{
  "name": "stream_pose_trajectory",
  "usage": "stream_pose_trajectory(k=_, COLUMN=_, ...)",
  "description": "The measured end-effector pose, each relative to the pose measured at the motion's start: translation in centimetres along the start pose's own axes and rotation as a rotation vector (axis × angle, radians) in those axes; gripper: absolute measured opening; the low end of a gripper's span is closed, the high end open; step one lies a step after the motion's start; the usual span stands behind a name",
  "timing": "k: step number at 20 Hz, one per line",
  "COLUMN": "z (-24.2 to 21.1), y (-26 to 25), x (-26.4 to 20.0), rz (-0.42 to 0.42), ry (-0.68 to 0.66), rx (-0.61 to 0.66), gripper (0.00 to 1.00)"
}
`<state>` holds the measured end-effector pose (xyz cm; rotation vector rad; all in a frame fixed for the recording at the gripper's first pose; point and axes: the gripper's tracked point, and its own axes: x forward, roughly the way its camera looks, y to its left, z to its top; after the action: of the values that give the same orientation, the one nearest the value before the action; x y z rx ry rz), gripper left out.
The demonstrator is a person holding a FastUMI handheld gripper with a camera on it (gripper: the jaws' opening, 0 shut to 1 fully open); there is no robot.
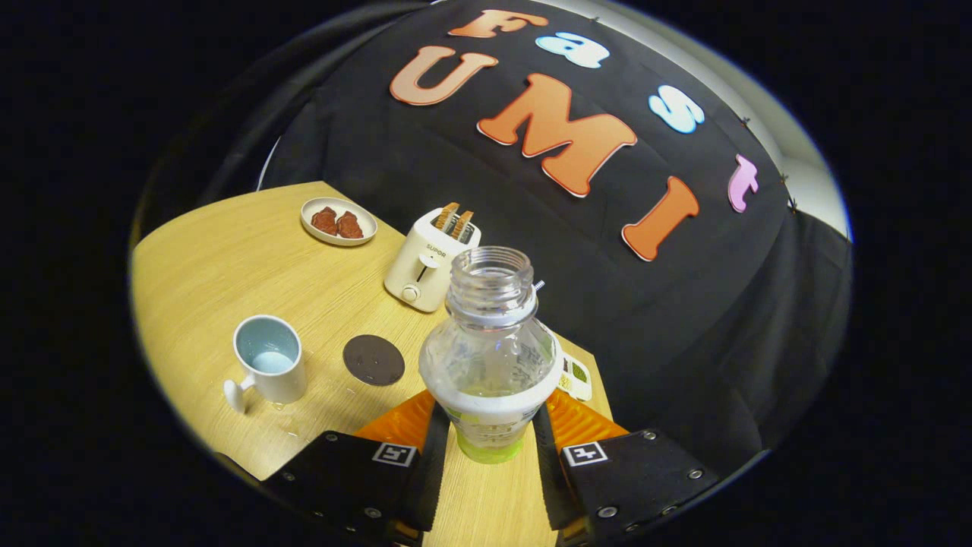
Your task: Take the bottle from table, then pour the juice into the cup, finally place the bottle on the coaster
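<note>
A clear, uncapped plastic bottle (490,357) with a white label and a little green juice at its bottom stands between my fingers, held above the wooden table (228,258) and leaning slightly. My gripper (490,425) is shut on the bottle's lower body, both fingers pressing its sides. A white cup (269,366) with a pale blue inside and a handle stands on the table to the left of the fingers. The round dark coaster (373,359) lies flat between the cup and the bottle, bare on top.
A white toaster (429,260) with two slices of toast stands beyond the coaster near the table's far edge. A small plate (339,221) with brown food sits further back left. A small card (575,377) lies behind the bottle by the table's right edge. Black cloth hangs behind.
</note>
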<state>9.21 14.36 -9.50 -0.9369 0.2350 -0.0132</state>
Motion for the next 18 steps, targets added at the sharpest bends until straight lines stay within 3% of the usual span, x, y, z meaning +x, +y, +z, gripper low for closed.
stream_pose_trajectory(k=8, z=2.4, y=3.0, x=0.6, rz=-0.031, ry=-0.073, rx=-0.341, gripper=0.56)
stream_pose_trajectory(k=13, z=3.2, y=3.8, x=1.3, rz=-0.097, ry=-0.115, rx=-0.556, gripper=0.56)
stream_pose_trajectory(k=18, z=3.5, y=5.4, x=2.2, rz=-0.112, ry=-0.132, rx=-0.707, gripper=0.56)
